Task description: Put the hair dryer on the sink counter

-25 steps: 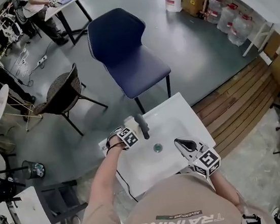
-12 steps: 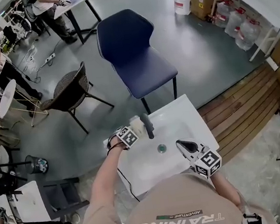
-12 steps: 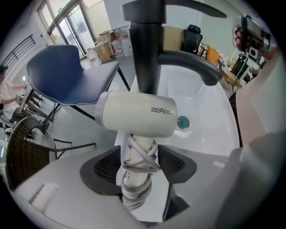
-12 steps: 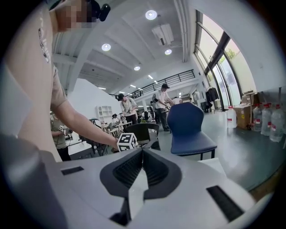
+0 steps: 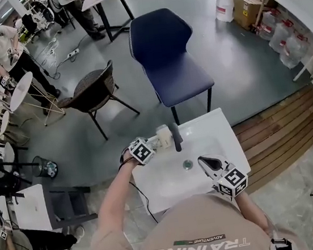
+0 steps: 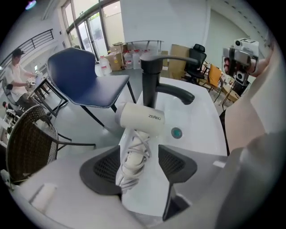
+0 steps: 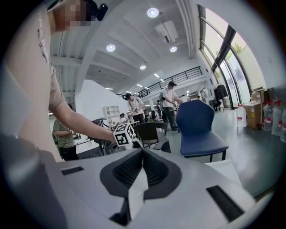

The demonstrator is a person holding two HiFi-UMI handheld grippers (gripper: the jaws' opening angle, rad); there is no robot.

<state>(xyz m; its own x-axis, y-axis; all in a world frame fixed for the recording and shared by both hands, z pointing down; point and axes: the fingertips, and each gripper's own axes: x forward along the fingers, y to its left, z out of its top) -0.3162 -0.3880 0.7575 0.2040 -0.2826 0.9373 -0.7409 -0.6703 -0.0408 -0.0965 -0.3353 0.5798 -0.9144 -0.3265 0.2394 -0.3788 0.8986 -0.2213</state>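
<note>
Your left gripper [image 6: 142, 166] has just been opening its jaws. They now stand wide, with the cord-wrapped handle of the hair dryer [image 6: 141, 118] between them, and no pad seems to press on it. Compared with a second ago, this gripper is higher above the sink surface [image 5: 216, 124]. The hair dryer lies on that surface, just beside the black faucet [image 6: 151, 76]. I judge that the placing is done and you only need to draw this gripper clear. Your right gripper [image 7: 142, 172] is closed on nothing, near the basin.
</note>
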